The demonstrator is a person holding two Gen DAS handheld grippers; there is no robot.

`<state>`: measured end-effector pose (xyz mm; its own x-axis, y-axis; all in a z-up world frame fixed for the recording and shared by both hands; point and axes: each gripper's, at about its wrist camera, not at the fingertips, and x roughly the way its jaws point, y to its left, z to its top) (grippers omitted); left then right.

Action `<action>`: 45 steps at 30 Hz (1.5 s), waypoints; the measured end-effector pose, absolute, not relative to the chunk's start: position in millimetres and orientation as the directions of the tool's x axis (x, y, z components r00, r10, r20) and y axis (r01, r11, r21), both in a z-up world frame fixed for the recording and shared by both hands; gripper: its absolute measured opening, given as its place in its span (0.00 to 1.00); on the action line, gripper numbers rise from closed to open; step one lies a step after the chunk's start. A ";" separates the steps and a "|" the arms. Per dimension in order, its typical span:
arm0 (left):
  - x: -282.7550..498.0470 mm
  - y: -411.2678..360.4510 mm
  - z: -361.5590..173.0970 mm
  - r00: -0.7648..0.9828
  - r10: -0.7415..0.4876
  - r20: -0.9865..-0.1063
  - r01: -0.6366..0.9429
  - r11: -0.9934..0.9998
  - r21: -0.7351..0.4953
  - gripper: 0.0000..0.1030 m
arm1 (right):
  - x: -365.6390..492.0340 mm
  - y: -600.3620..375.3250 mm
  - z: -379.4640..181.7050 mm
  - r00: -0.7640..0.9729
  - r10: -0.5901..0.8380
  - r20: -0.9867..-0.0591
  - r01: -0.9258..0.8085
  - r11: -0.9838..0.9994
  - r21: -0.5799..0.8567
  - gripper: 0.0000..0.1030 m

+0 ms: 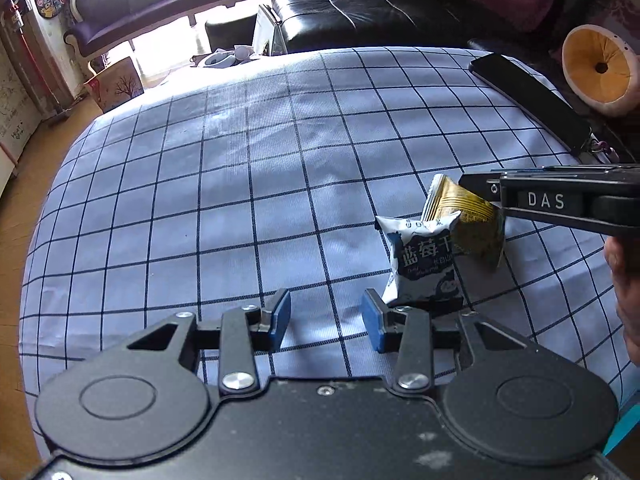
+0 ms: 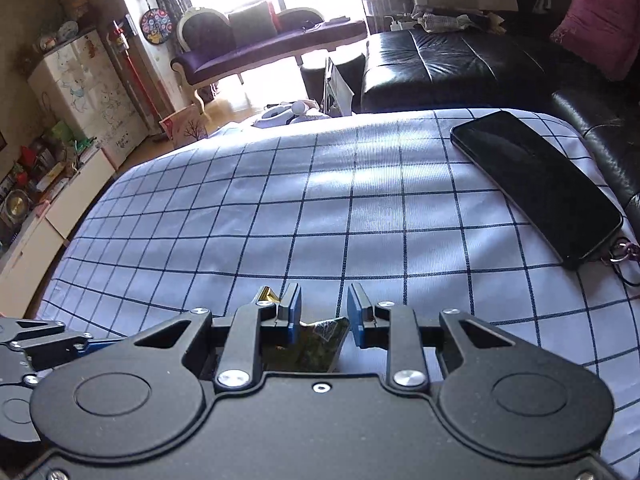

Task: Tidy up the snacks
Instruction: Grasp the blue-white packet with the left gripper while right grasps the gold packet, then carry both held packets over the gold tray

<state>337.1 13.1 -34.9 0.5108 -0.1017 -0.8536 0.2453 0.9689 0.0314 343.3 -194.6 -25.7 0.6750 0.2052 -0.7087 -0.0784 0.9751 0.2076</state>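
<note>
Currently the right claw [image 1: 478, 194] grips the gold snack packet [image 1: 466, 220] just above the checked worktop [image 1: 240, 200], touching the blue-and-white packet [image 1: 424, 264]. The left claw [image 1: 326, 320] hovers part-open and empty (beside that packet). Next, probably, set the gold one down tidily; the phone [image 2: 536, 188] lies well apart.

Open cloth ahead, clutter to the right

Ahead and left of the left gripper [image 1: 326, 318], the cloth [image 1: 240, 184] lay bare; to its right, two packets [image 1: 428, 260] and the right gripper [image 1: 476, 190] blocked passage, a phone [image 1: 532, 100] beyond.
</note>
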 end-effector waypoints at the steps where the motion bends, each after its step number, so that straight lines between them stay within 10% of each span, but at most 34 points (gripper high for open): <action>1: 334.7 14.9 -34.3 0.511 -0.104 -0.853 0.245 0.969 0.029 0.40 | 343.1 -194.8 -28.1 0.654 0.209 -0.727 -0.088 0.976 0.201 0.36; 16: 319.2 -8.5 -12.4 0.576 -0.251 -0.778 0.388 0.922 -0.011 0.45 | 291.6 -215.1 -28.3 0.652 0.202 -0.731 -0.075 0.976 0.203 0.36; 36: 371.2 -31.3 -37.4 0.513 -0.141 -0.847 0.244 0.970 -0.014 0.34 | 273.7 -200.9 -23.9 0.695 0.217 -0.686 -0.117 0.975 0.190 0.36; 45: 362.5 16.8 -34.1 0.500 -0.062 -0.864 0.128 0.992 0.003 0.35 | 284.9 -183.8 -14.0 0.742 0.222 -0.633 -0.137 0.974 0.180 0.54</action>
<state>362.5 16.8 -34.1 0.5000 -0.0619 -0.8638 0.1284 0.9917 0.0032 284.9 -183.8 -14.0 0.7418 0.2217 -0.6329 -0.1372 0.9740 0.1803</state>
